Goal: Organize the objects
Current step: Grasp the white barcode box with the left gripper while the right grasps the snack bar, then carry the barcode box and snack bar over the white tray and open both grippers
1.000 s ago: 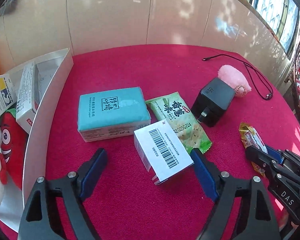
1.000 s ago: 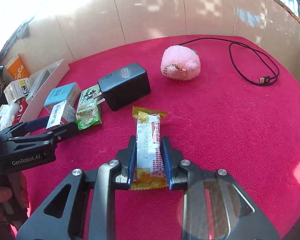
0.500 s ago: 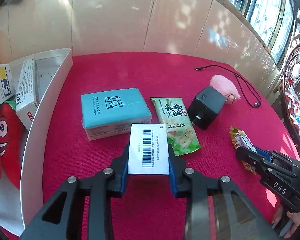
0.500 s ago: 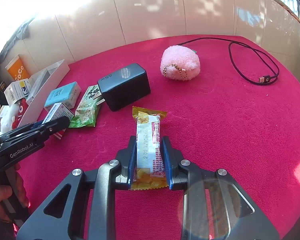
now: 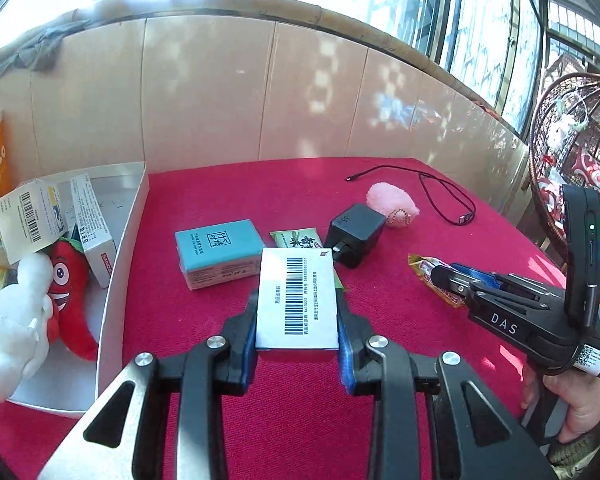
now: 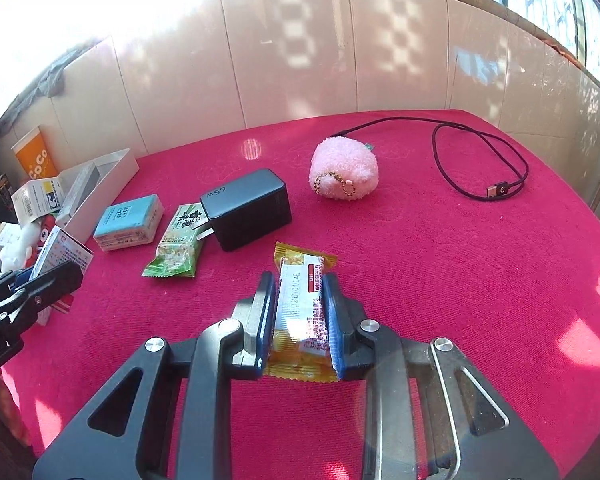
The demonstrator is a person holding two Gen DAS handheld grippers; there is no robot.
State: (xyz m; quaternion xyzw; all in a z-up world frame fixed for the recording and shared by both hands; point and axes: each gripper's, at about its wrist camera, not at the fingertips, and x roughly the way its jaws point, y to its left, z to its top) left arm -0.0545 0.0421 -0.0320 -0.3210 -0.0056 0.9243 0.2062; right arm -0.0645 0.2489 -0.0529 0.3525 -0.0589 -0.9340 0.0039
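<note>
Both grippers loaded: left gripper point(image 5: 298, 316) pinching barcode box point(image 5: 297, 298), right gripper point(image 6: 299, 312) pinching snack bar point(image 6: 300, 312); charger point(image 6: 246, 208) ahead.

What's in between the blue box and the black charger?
A green snack packet lies between the blue box and the black charger, flat on the red cloth. The right wrist view shows it best.

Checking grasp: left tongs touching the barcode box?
Touching. The left wrist view shows both fingers of the left tongs pressed against the barcode box.
</note>
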